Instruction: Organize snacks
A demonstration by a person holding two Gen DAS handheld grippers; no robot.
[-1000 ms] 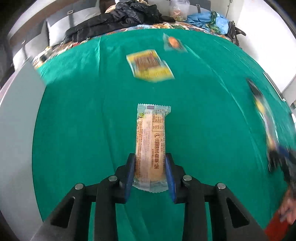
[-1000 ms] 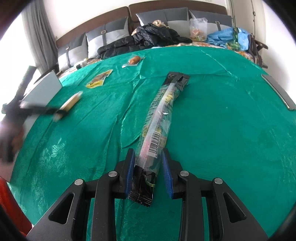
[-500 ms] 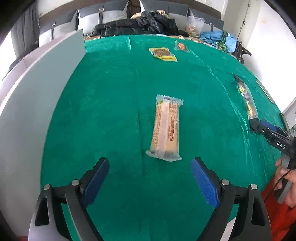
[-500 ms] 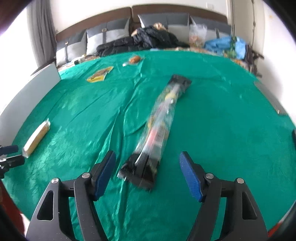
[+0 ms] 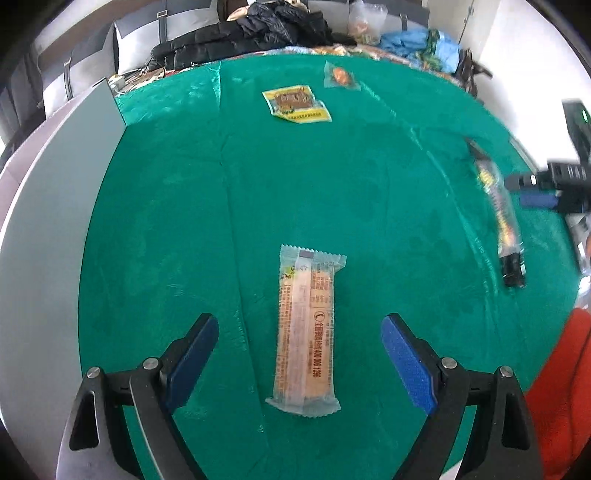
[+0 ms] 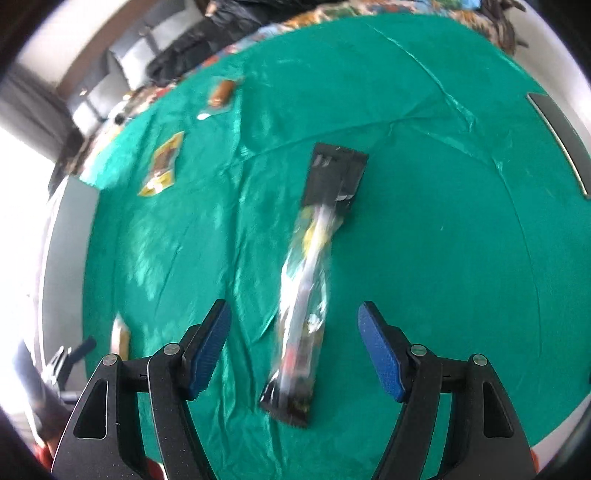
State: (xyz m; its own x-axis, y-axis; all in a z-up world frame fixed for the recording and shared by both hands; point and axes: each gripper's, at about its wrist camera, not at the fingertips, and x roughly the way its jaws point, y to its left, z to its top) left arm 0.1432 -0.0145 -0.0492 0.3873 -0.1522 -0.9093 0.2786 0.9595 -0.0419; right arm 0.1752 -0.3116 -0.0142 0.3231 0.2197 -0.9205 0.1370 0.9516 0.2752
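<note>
A beige cake bar in a clear wrapper (image 5: 304, 354) lies flat on the green cloth (image 5: 166, 221). My left gripper (image 5: 299, 321) is open above it, its blue pads (image 5: 192, 354) wide apart and clear of the wrapper. A long clear snack pack with black ends (image 6: 314, 258) lies lengthwise on the cloth. My right gripper (image 6: 293, 306) is open over its near end, touching nothing. The left wrist view shows that long pack (image 5: 498, 206) at the right edge. The cake bar (image 6: 120, 336) shows blurred at the lower left of the right wrist view.
A yellow packet (image 5: 295, 105) and a small clear pack with an orange snack (image 5: 340, 75) lie at the far side. A grey panel (image 5: 48, 221) borders the cloth on the left and a grey strip (image 6: 557, 140) on the right. Black clothing (image 5: 258, 29) is piled behind.
Both grippers were shut on their packs a second ago. Each has opened wide and let its pack go onto the cloth, then drawn back; the right view has rolled.
</note>
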